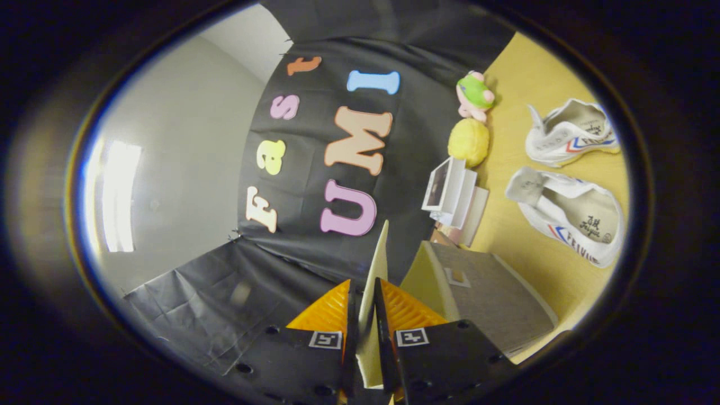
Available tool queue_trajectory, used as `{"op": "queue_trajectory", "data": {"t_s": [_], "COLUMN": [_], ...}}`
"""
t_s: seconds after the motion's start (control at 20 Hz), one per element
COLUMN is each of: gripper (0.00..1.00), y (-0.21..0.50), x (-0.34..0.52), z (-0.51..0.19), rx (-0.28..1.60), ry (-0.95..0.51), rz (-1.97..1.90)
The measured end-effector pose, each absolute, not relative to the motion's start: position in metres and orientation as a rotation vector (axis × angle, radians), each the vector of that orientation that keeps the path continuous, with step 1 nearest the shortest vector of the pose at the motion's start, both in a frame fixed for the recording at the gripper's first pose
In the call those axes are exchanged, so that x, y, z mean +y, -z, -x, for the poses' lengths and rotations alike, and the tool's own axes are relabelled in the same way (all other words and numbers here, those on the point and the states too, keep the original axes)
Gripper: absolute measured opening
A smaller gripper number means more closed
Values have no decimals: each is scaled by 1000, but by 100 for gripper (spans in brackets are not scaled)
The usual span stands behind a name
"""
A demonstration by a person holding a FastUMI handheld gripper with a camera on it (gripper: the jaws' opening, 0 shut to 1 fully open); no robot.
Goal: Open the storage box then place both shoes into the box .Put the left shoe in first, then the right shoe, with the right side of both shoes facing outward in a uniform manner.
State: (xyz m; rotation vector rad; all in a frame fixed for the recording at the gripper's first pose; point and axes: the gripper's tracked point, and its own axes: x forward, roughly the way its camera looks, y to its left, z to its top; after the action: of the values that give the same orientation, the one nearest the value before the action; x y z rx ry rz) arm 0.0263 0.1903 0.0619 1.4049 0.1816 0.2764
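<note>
I have the gripper (363, 315) clenched on the thin cream lid (378, 264) of the grey fabric storage box (484, 298). Beyond the box lie two white canvas shoes (571, 216), with handwriting on their insoles.

The gripper (364, 315) rides on two flat black plates, one beside the other, each drilled with small round holes along its edges. Each plate carries a square white-bordered fiducial marker at its forward inner corner. Ahead of the markers, the two fingers (332, 312) are ribbed wedge shapes tapering forward, edged by thin dark strips.
</note>
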Motion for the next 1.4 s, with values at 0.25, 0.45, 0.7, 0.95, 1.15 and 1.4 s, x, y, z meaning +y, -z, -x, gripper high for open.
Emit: {"op": "queue_trajectory", "data": {"t_s": [0.25, 0.45, 0.7, 0.95, 1.15, 1.4], "gripper": [23, 26, 35, 75, 99, 99], "y": [-124, -155, -154, -138, -121, -98], "x": [253, 329, 411, 461, 422, 278], "z": [-25, -16, 2, 21, 8, -29], "rx": [187, 227, 306, 358, 350, 362], "ry": [-415, -550, -668, -752, -634, -287], "rz": [-1291, -1150, -978, -743, -533, -235]}}
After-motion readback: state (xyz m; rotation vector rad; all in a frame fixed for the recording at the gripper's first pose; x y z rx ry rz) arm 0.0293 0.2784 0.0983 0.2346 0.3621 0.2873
